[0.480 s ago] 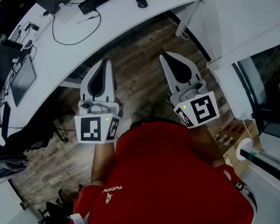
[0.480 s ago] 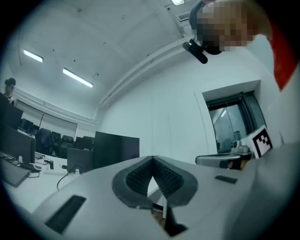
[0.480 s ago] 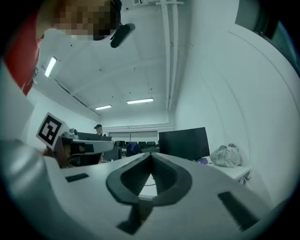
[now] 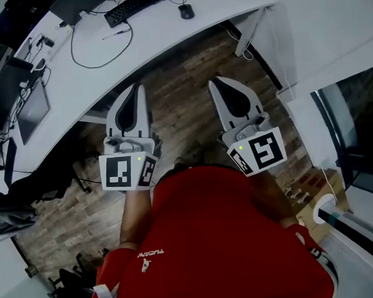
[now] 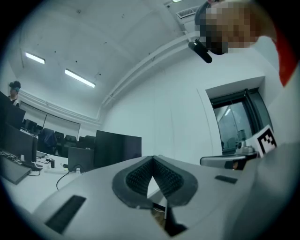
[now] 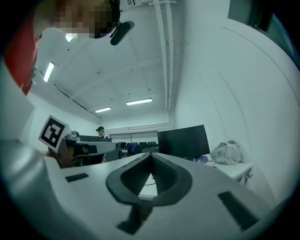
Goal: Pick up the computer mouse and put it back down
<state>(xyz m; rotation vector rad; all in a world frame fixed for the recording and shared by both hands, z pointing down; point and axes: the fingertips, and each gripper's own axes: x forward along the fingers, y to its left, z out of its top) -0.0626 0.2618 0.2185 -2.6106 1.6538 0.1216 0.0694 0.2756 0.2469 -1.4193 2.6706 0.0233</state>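
well, in the head view the left tongs [image 4: 139,89] and the right tongs [image 4: 216,81] are held side by side in front of a person in a red shirt [image 4: 217,238]. they are out over the wooden floor [image 4: 181,108], and both point toward the white surface [image 4: 167,36]. the computer mouse [image 4: 186,11] lies on that surface, far up near the top edge of the view. it is to the right of a black keyboard [image 4: 130,5] and well apart from both tongs, and nothing is touching it. in the left gripper view the left tongs are clenched. the two dark pads meet at the tip with nothing between them, and a dark screen [image 5: 117,149] stands past them. in the right gripper view the right tongs are clenched too, tips together and empty. beyond them there is a black monitor [image 6: 183,139] with a light bag [image 6: 227,152] lying to its right.
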